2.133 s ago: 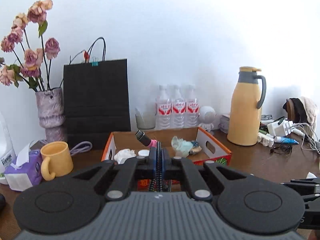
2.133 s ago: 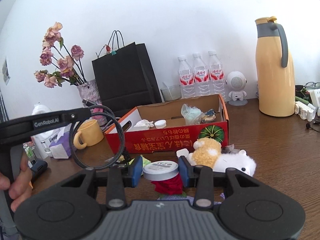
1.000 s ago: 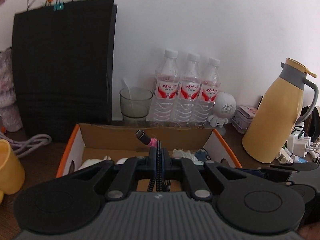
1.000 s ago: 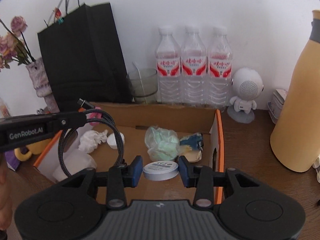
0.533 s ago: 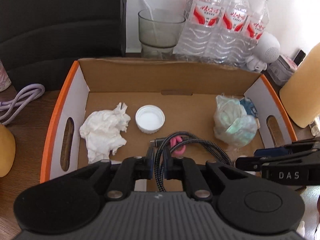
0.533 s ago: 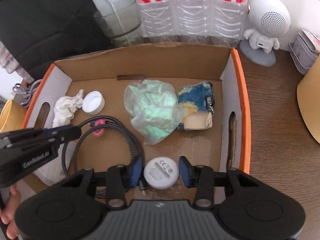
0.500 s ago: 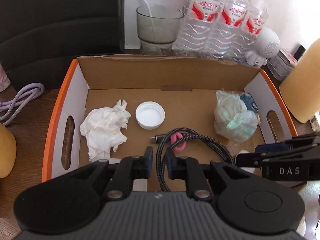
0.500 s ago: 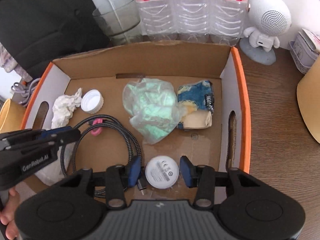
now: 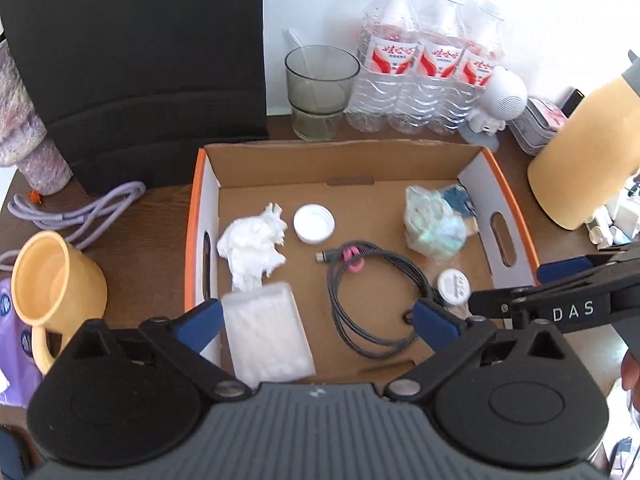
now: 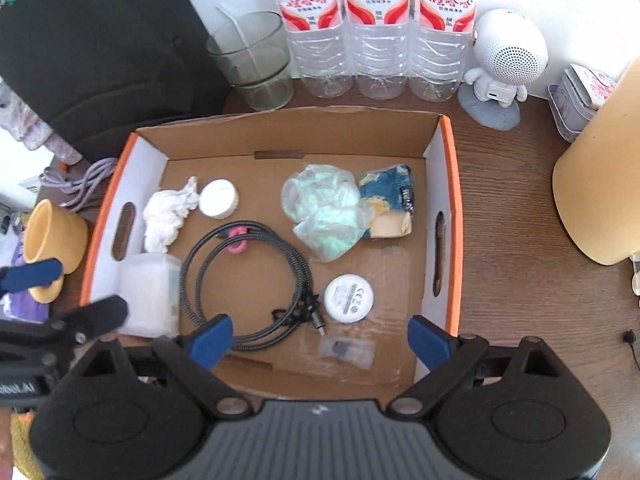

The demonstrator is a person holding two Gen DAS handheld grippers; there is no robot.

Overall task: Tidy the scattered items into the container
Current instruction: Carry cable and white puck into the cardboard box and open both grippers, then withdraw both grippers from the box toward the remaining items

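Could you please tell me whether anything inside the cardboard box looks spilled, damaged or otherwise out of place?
Nothing stands out. The cardboard box holds the coiled cable, round white puck, crumpled tissue and white cap lying flat on its floor, with no spill or damage visible.

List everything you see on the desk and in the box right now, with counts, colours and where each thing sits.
cardboard box: one, orange-rimmed, centre of desk
braided cable: one, black, coiled in box
round disc: one, white, box, right of cable
bottle cap: one, white, box, back left
crumpled tissue: one, white, beside cap
plastic bag: one, greenish, box, back right
water bottles: three, clear, behind box
glass: one, left of bottles
mug: one, yellow, left of box
left gripper: jaws opening, empty
right gripper: jaws opening, empty
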